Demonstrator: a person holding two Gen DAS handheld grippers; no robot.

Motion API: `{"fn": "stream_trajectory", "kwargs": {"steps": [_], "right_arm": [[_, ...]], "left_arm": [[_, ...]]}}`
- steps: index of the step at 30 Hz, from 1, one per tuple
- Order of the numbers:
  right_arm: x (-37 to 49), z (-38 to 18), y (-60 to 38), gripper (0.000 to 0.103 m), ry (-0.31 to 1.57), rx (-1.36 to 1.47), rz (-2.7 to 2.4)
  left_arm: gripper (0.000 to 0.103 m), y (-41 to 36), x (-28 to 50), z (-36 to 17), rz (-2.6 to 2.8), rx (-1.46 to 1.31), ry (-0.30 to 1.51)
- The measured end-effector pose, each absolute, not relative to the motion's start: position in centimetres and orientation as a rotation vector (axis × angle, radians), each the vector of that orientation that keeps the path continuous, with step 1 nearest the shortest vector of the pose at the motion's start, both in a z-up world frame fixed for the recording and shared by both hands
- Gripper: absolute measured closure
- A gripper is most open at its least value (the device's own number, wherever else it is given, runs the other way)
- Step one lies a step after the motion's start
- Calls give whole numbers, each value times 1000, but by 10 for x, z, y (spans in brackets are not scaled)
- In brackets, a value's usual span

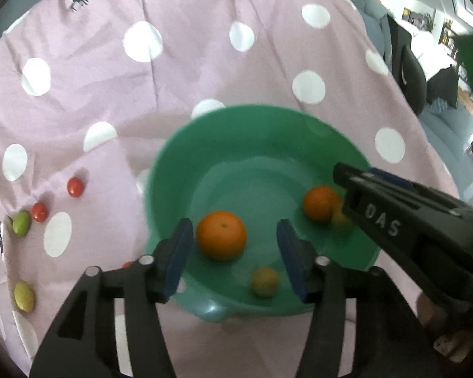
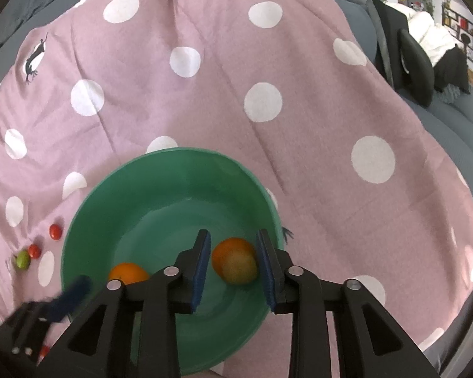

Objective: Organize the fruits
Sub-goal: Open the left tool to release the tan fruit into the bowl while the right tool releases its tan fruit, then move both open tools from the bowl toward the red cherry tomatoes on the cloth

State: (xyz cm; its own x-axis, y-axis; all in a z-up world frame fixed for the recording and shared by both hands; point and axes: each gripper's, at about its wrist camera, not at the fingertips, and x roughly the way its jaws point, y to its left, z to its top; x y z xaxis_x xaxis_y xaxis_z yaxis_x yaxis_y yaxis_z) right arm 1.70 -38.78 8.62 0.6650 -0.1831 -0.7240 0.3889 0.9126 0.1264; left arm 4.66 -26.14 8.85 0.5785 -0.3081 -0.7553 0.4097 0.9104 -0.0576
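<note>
Left wrist view: green bowl (image 1: 205, 145) holds two oranges (image 1: 221, 235) and two small yellowish fruits (image 1: 265, 282), one orange sitting between the spread, empty left gripper (image 1: 235, 253), the right gripper (image 2: 233, 266) spread too, second orange at 12 o'clock.

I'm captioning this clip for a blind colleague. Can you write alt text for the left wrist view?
An open left gripper hangs over a green bowl that holds two oranges and two small yellowish fruits. The right gripper reaches in from the right, and small red and green fruits lie on the pink polka-dot cloth.
</note>
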Motion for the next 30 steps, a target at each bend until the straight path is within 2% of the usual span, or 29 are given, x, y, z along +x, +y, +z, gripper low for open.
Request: {"fn": "stream_trajectory", "kwargs": {"steps": [1,2,6,9,17,20,30], "right_arm": [[16,88,-387,54,774,286,-316],[15,90,-385,53,763,285,-308],[10,104,-375,52,716,264,-287],[5,116,-366,52,673,256,-258],[4,137,-325,52,594,211,-163],[5,142,-309,52,576,205,-111],[12,138,-244,50,602,150,87]], "left_arm": [[45,-258,45,92,-421,124,851],[43,-253,44,97,-416,118,844],[31,-229,35,115,-387,89,796],[26,-206,30,125,-349,65,772],[22,-121,16,142,-180,50,730],[15,-86,9,143,-126,23,718],[15,-1,9,117,10,-131,765]]}}
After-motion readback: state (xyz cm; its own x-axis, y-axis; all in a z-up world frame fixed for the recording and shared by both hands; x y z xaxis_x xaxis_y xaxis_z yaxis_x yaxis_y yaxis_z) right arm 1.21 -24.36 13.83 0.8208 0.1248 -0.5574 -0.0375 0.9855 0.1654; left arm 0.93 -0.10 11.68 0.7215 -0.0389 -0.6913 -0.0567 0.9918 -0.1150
